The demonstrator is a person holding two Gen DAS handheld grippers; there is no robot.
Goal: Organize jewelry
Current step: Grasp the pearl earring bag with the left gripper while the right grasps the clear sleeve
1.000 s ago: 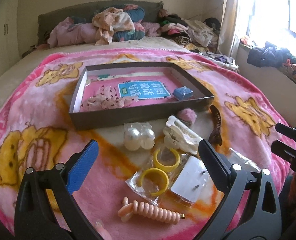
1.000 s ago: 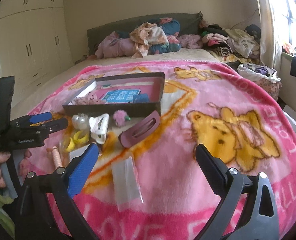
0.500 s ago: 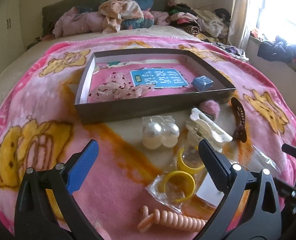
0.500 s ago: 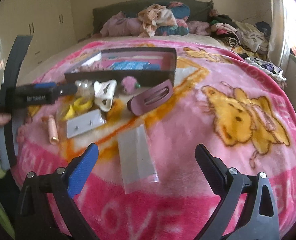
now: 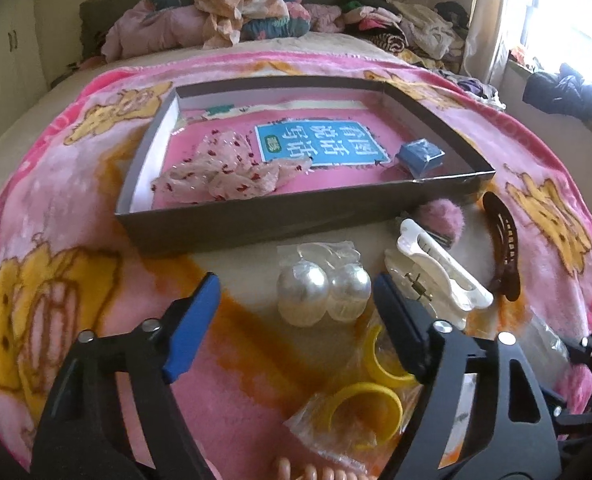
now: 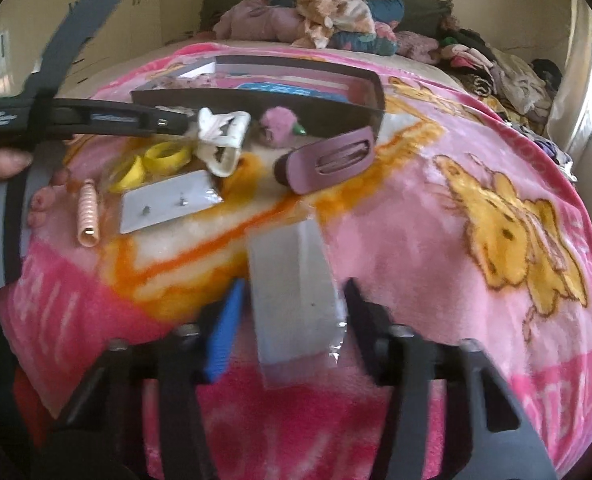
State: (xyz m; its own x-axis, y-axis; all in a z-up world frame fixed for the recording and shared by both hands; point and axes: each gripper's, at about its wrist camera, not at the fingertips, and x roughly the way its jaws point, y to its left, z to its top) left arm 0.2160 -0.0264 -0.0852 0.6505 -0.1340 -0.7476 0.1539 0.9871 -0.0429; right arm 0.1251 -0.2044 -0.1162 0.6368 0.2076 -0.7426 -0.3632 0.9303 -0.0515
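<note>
At the bottom of the right view, the right tool point(image 6: 292, 320) is closing around a flat clear plastic bag point(image 6: 292, 280), not pinching it yet. The thin bag could slip out or crumple.

The left tool point(image 5: 296, 312) is closing too, holding nothing, with the two shiny white pearl balls point(image 5: 321, 294) between its tips. They could roll on the pink blanket point(image 5: 76, 208) and miss the dark shallow box point(image 5: 256, 220) above.

Bed under pink blanket point(image 5: 76, 208): dark tray point(image 5: 256, 222), pearl baubles point(image 5: 321, 294), hair clips, yellow bangles point(image 5: 365, 400), possibly bagged.
</note>
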